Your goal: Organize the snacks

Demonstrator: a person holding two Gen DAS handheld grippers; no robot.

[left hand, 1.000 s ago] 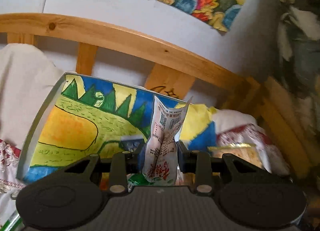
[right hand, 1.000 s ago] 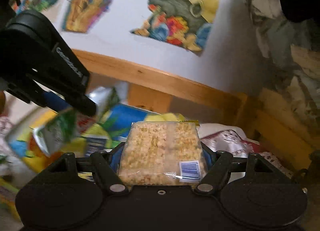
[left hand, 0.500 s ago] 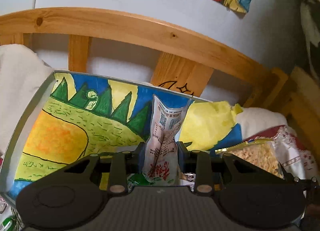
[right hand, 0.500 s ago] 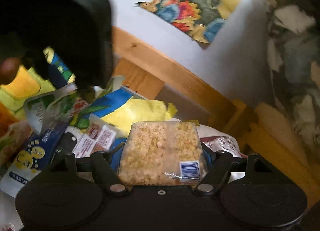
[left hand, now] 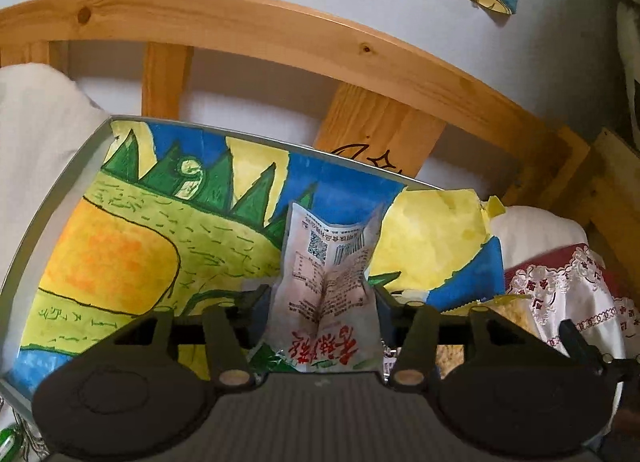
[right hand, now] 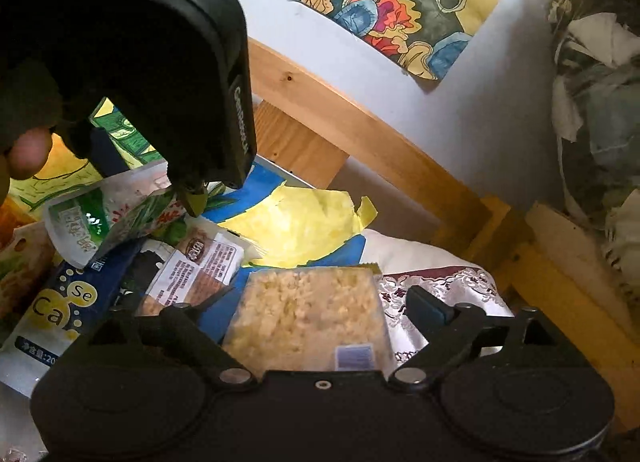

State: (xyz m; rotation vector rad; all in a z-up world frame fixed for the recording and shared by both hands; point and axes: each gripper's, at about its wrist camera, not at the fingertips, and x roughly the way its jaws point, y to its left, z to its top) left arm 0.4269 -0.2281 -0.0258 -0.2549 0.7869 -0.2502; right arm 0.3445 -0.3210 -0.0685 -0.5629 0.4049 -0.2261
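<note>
Left gripper (left hand: pixel 325 298) pinching a white printed snack packet (left hand: pixel 326 286); right gripper (right hand: pixel 316 302) spread wide around a clear bag of puffed snacks (right hand: pixel 308 318).

My left fingers (left hand: pixel 260 302) press the packet from both sides, so it stands upright and creased over the painted tray (left hand: pixel 120 246) with the grey rim. My right fingers (right hand: pixel 430 308) stand well apart from the puffed bag, which lies between them; I can't tell what it rests on. In the right view the left gripper (right hand: pixel 192 197) sits up-left, the same packet (right hand: pixel 108 217) hanging from it above a blue Ca/Se pack (right hand: pixel 64 302) and a brown-label sachet (right hand: pixel 200 266). Wooden rail (left hand: pixel 280 37) and white wall behind.
</note>
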